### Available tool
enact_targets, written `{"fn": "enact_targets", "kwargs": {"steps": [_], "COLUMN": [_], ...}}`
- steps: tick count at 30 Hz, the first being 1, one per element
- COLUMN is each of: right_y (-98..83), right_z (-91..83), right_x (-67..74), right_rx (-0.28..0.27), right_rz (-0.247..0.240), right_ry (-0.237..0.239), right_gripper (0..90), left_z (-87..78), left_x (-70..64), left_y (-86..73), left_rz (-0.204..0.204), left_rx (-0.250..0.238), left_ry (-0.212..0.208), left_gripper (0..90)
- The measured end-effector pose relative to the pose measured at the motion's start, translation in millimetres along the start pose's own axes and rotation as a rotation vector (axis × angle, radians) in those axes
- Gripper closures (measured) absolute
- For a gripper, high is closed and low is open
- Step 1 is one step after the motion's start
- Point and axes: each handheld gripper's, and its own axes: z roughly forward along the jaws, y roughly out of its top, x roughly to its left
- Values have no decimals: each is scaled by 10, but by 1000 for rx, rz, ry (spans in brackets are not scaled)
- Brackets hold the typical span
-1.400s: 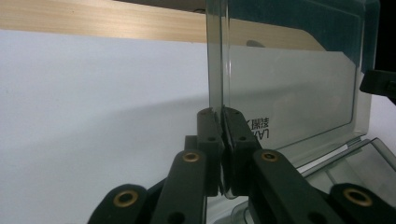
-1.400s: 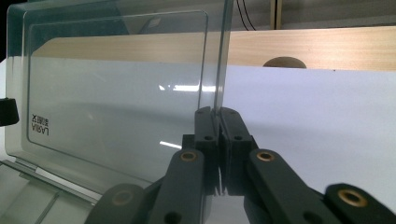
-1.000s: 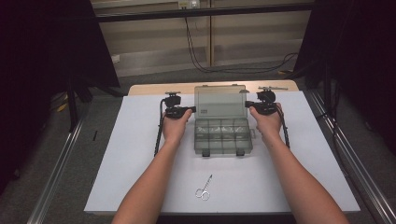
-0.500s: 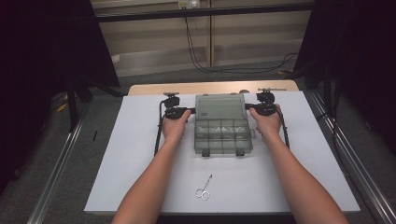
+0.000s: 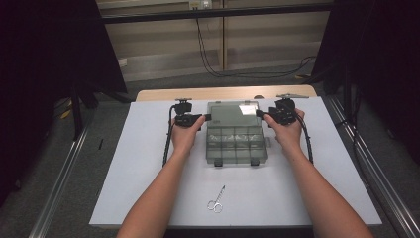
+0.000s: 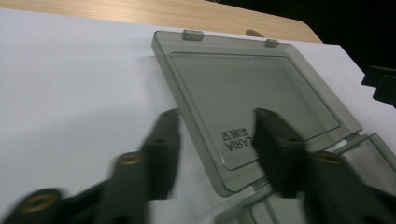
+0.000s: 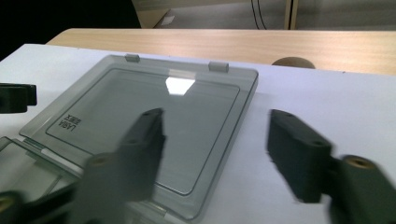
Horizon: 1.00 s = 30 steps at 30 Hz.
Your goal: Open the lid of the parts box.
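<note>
We looked at the box (image 5: 236, 144) in the middle of the white sheet (image 5: 129, 163) on the tabletop (image 5: 163, 94). Its clear lid (image 5: 233, 111) lay fully open, flat on the sheet behind the compartments.

Half a second earlier both grippers were closed on the side edges of the lid. At this moment the jaws of both had just been opening. The left gripper (image 6: 212, 135) stood about half open, with the left edge of the lid between its jaws but not pressed. The right gripper (image 7: 217, 140) stood also open, and the right edge of the lid passed between its jaws without touch. Both hands stayed almost at the same place beside the box.

We judged that the opening of the box was finished and the lid was released. The small scissors (image 5: 216, 201) lay near the front edge of the sheet, well apart from the box, untouched.
</note>
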Motion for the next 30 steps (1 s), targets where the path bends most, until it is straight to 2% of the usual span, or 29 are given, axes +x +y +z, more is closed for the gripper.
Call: {"fn": "enact_targets", "kwargs": {"steps": [2, 4, 7, 9, 12, 16, 19, 22, 23, 26, 27, 28, 29, 30], "right_y": [-3, -16, -47, -77, -116, -161, -192, -225, -234, -276, -298, -317, -335, -354], "right_z": [-63, -131, -229, -302, -397, -543, -654, -761, -793, -877, -913, -941, -965, -988], "right_x": [12, 13, 24, 28, 38, 33, 20, 16, 21, 18, 16, 13, 9, 11], "right_rx": [-14, -35, -52, -65, -77, -97, -118, -135, -135, -142, -148, -154, -157, -156], "right_rz": [-17, -32, -67, -79, -92, -100, -91, -98, -95, -106, -110, -112, -115, -113], "right_ry": [-3, 11, 21, 38, 38, 22, 26, 18, 14, 10, 4, -7, -15, -19], "right_gripper": [154, 98, 26, 7, 0, 3, 9, 25, 26, 26, 27, 27, 29, 29], "left_z": [-32, -74, -137, -178, -244, -322, -369, -411, -429, -467, -489, -497, -521, -533], "left_x": [-41, -81, -122, -152, -211, -293, -319, -364, -375, -445, -457, -484, -491, -509], "left_y": [-4, -14, -32, -49, -74, -119, -155, -196, -203, -233, -238, -247, -247, -257], "left_rz": [26, 75, 105, 124, 164, 178, 207, 205, 223, 226, 244, 236, 255, 249], "left_rx": [1, 1, -6, -11, -3, 3, 8, 13, 27, 41, 54, 50, 65, 61], "left_ry": [-12, 9, -7, -36, -45, -52, -58, -80, -83, -97, -99, -93, -88, -95], "left_gripper": [281, 160, 58, 6, 0, 0, 0, 0, 0, 0, 0, 0, 0, 0]}}
